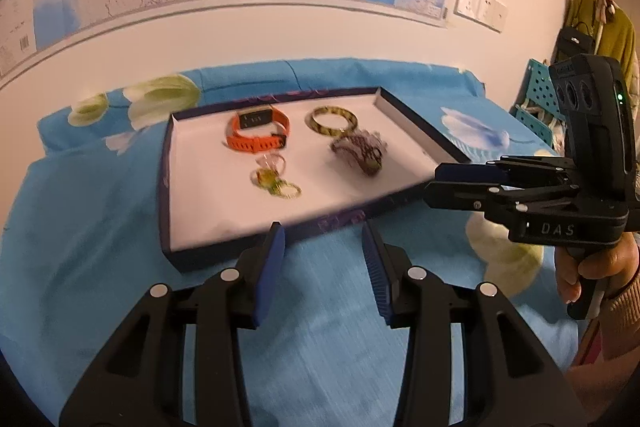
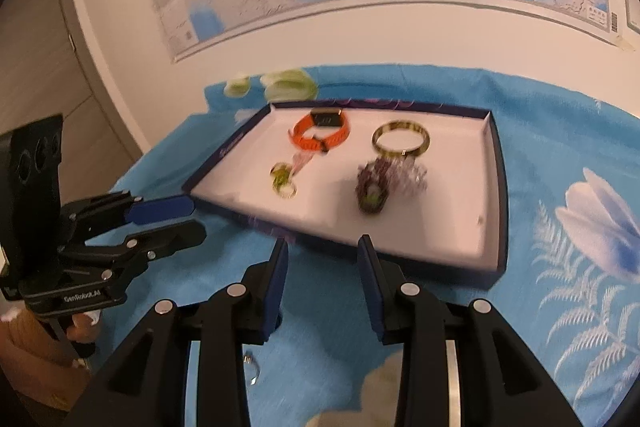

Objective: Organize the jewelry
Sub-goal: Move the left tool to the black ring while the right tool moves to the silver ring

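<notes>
Left tongs (image 1: 324,239), right tongs (image 2: 322,257) agape before tray (image 1: 168,187).

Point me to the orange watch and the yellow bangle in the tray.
orange watch (image 2: 320,133), right wrist view, on its orange strap.
yellow bangle (image 2: 401,140), right wrist view, on the ring's near rim.
</notes>
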A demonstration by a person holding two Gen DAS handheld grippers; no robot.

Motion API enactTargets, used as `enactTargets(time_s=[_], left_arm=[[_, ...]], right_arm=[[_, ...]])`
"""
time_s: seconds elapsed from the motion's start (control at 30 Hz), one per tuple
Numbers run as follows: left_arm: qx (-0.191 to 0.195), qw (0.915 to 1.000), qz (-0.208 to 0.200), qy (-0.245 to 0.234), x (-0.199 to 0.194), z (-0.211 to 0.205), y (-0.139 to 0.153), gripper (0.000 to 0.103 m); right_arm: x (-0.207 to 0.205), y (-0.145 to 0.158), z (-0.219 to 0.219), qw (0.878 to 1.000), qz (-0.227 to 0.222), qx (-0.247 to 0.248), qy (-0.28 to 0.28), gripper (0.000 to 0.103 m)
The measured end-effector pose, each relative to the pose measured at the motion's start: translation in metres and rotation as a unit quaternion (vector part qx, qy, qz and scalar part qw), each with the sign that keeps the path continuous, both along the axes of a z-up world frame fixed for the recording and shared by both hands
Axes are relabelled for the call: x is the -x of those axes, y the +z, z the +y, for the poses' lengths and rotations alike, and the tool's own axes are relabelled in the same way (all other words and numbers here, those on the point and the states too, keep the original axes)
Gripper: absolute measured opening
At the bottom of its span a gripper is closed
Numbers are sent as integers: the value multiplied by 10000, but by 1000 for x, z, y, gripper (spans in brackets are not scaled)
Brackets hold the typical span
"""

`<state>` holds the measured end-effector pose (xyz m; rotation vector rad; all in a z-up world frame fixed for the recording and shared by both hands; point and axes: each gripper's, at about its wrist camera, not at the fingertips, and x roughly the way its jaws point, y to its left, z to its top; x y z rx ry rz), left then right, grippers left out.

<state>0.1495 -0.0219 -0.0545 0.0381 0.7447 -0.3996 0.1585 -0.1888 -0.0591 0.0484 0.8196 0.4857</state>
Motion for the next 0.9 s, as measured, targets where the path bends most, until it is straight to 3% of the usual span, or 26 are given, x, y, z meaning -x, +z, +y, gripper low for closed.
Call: enactTargets(time_s=[0.33,0.9], left_arm=[[38,9997,221,-118,22,-3,-16,40],[106,9992,282,-262,40,-8,-18,41]], right_arm=[[28,-22,9,9994,306,67,155,34],[49,-26,10,9992,385,2,125,34]])
